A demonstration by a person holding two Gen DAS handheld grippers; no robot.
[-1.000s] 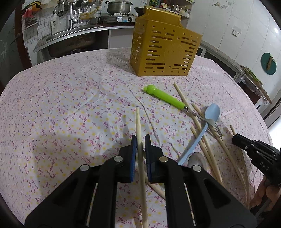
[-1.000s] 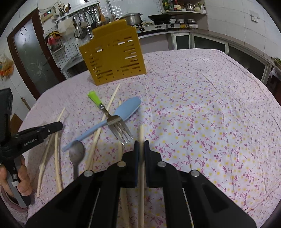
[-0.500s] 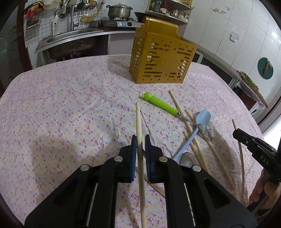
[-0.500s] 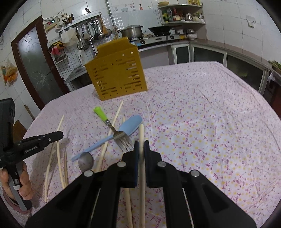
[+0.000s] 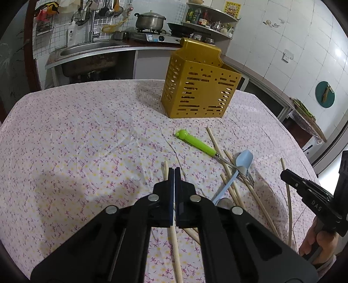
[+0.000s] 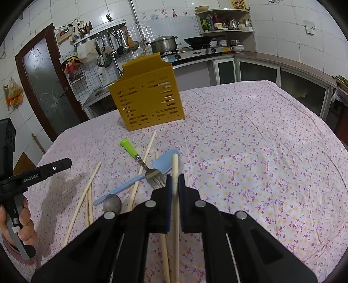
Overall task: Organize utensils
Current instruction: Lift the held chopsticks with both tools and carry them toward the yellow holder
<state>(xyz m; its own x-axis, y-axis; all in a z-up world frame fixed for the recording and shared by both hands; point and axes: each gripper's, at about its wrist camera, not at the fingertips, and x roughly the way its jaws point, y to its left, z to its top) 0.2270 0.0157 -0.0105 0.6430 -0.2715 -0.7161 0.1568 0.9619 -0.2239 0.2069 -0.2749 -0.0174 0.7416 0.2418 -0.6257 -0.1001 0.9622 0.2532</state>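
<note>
A yellow slotted utensil holder [image 5: 201,91] stands at the far side of the floral tablecloth; it also shows in the right wrist view [image 6: 148,95]. My left gripper [image 5: 174,172] is shut with nothing between its pads; a chopstick [image 5: 174,246] lies on the cloth under and just left of it. My right gripper [image 6: 174,178] is shut on a chopstick [image 6: 175,172] and holds it above the table. A green-handled fork [image 6: 139,156], a blue spoon [image 6: 161,167], a metal spoon [image 6: 112,203] and several loose chopsticks [image 6: 141,163] lie between the grippers.
The table [image 5: 76,141] wears a pink floral cloth. Behind it are a sink counter [image 5: 87,50], a stove with a pot [image 5: 150,20] and white cabinets. The right gripper shows at the right edge of the left wrist view [image 5: 308,193]; the left gripper shows at the left of the right wrist view [image 6: 37,172].
Both grippers have risen and tilted up. The left gripper has shut fully and the chopstick that was between its pads now lies on the cloth. The right gripper still holds its chopstick.
</note>
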